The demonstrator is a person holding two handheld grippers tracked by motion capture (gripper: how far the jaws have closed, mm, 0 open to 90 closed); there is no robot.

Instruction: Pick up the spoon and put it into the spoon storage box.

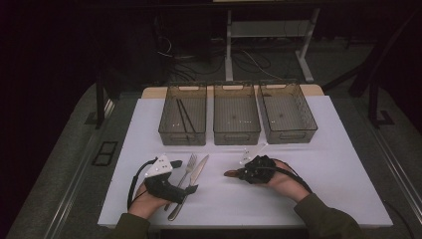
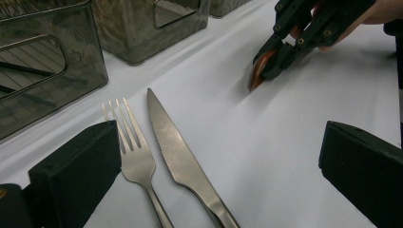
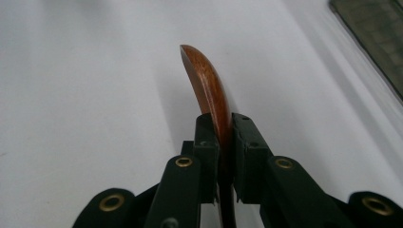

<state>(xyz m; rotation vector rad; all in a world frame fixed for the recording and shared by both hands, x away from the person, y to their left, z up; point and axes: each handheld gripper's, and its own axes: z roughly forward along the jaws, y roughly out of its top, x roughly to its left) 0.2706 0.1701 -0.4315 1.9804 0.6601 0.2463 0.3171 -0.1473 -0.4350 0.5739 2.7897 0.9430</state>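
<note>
While the right gripper (image 3: 223, 137) sits low in the right gripper view, its jaws are pinched together on a wooden utensil (image 3: 206, 85), prob a spoon seen edge-on, its curved brown end sticking up past the tips toward frame centre. In the high view that piece (image 1: 232, 173) lies centre frame on the white table (image 1: 343, 169), just left of the right hand (image 1: 278, 180); gripping it edge-on near one end likely gives a firm hold for lifting. Left gripper (image 1: 191, 188), lower left of the high view, has its jaws spread apart w/ nothing between the pads; the fork (image 2: 135, 152) and knife (image 2: 176, 156) lie side by side on the table btw them, lower centre of the left gripper view. Three clear bins (image 1: 237, 130) line the upper middle, the left bin (image 1: 169, 130) holding dark chopsticks (image 1: 183, 117), so sorting by type looks like the aim
</note>
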